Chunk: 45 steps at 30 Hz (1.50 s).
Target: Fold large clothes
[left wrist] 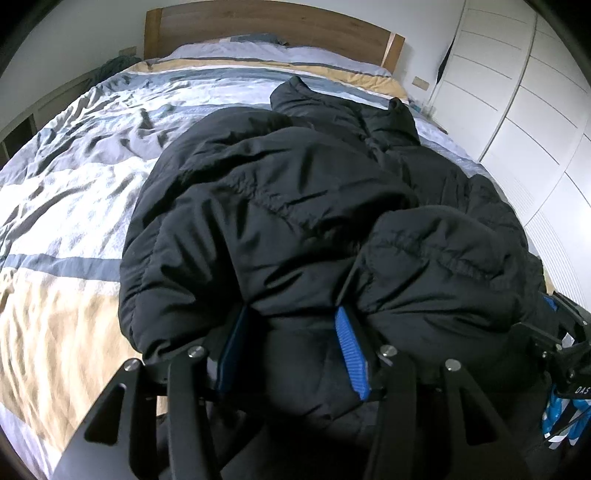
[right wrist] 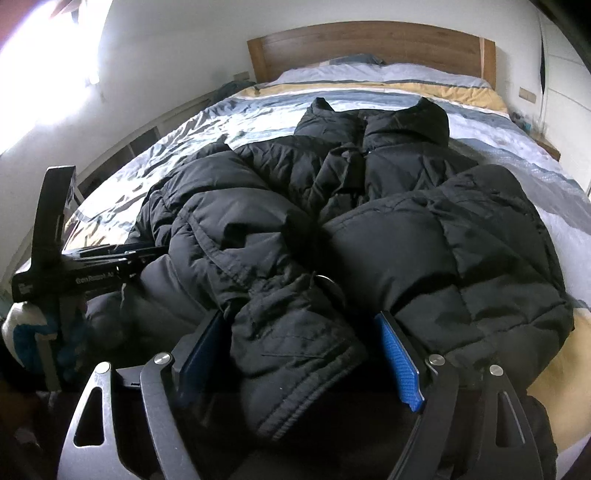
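Left wrist view. A black quilted puffer jacket [left wrist: 295,206], matte with fine crinkles and stitched seams, lies in soft bulging mounds on the right half of a bed whose striped duvet [left wrist: 81,177] shows bands of pale grey, blue-grey, white and tan, all heavily creased. The left gripper [left wrist: 291,347], with black metal linkage arms and ribbed blue pads [left wrist: 352,354], has its jaws set apart with a thick fold of the jacket's near hem bunched between them; whether the pads press the cloth tight cannot be told. A curved wooden headboard [left wrist: 273,26] stands at the far end, and white panelled wardrobe doors [left wrist: 532,110] line the right side. The other tool shows at the near right edge.

Right wrist view. The jacket [right wrist: 461,258] spreads across the bed's middle, its stand-up collar [right wrist: 406,118] at the far end and both sleeves folded inward over the front. The right gripper [right wrist: 299,354] holds a ribbed-edged cuff or hem flap [right wrist: 295,350] between its parted blue pads [right wrist: 400,362]; the firmness of the grip cannot be told. The left gripper [right wrist: 110,258] lies at the jacket's left margin, its fingertips hidden from this side. The headboard [right wrist: 369,44] stands beyond.
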### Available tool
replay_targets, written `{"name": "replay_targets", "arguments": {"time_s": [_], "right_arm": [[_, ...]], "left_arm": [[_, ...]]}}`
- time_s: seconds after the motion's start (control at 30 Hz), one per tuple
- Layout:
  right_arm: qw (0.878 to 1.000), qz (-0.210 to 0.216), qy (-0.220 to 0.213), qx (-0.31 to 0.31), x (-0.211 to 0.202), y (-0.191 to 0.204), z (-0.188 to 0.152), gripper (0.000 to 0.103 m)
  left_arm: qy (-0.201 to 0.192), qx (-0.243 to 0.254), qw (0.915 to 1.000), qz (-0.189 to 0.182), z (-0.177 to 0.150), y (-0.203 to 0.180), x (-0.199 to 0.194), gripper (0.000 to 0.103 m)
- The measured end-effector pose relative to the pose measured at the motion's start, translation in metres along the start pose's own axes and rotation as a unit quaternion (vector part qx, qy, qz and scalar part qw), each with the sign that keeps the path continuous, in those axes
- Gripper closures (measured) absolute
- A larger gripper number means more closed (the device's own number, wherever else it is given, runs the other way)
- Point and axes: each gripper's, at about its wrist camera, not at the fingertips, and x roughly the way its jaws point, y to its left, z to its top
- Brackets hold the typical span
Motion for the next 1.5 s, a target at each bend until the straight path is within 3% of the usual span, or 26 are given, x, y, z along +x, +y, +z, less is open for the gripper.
{"name": "replay_targets", "arguments": {"time_s": [0.4,0.6,0.8,1.0,1.5], "right_arm": [[0.998,-0.065,0.002,-0.002,-0.037,-0.02,-0.015,0.023],[0.998,-0.052,-0.04,-0.015,-0.064,-0.001,-0.001,0.023],[0.998,-0.031,-0.031,-0.044,-0.042,0.025,0.002,0.023],[0.998,-0.061,0.011,0.002,-0.019,-0.005,-0.013,0.023],[0.993,-0.109,-0.019,0.046,-0.112,-0.032,-0.055,0.023]], "left_arm": [[-0.01,-0.026,0.9996,-0.007,-0.011,0.001,-0.039,0.054],[-0.023,-0.02,0.9993,-0.02,-0.016,-0.012,-0.056,0.054],[-0.005,-0.014,0.9996,-0.022,-0.024,-0.023,-0.043,0.054],[0.001,-0.004,1.0,-0.008,-0.03,-0.031,-0.04,0.052],[-0.031,-0.038,0.9985,-0.025,-0.063,-0.033,-0.113,0.052]]}}
